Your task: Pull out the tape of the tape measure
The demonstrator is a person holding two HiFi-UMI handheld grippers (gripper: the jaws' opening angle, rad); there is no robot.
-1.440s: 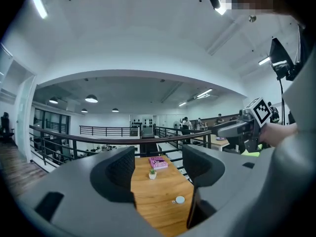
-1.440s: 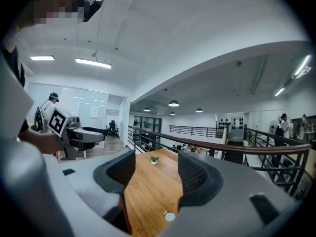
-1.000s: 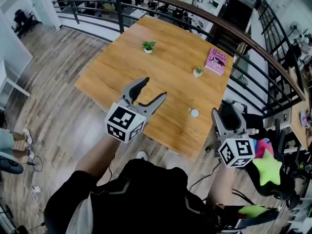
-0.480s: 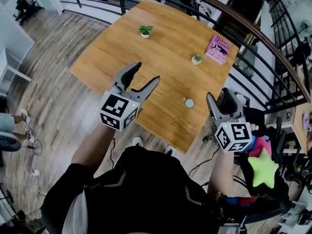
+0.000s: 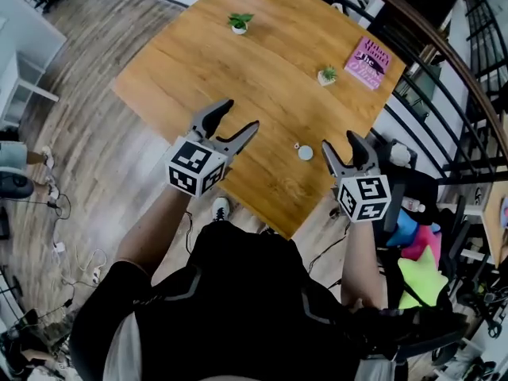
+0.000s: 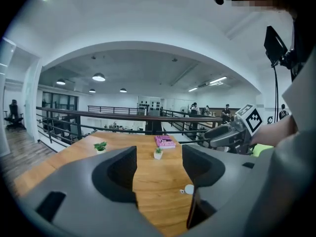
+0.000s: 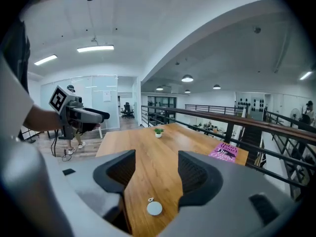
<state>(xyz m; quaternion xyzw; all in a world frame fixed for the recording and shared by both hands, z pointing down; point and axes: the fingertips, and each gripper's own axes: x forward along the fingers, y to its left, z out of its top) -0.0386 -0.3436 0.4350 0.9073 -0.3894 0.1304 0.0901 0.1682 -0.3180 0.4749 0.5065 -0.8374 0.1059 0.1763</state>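
Tape measure [image 5: 305,152] on table [image 5: 238,78]

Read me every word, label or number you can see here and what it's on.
Nothing here can be quoted.
On the pink book: dark print on the cover, too blurred to read.
On the left tool and right tool: only black-and-white square markers, no words.
On the tape measure: no readable label.

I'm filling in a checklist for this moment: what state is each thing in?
left gripper: open, empty.
right gripper: open, empty.
tape measure: lying flat on the table, tape not pulled out, untouched.
pink book: closed, lying flat.
far potted plant: upright.
near potted plant: upright.
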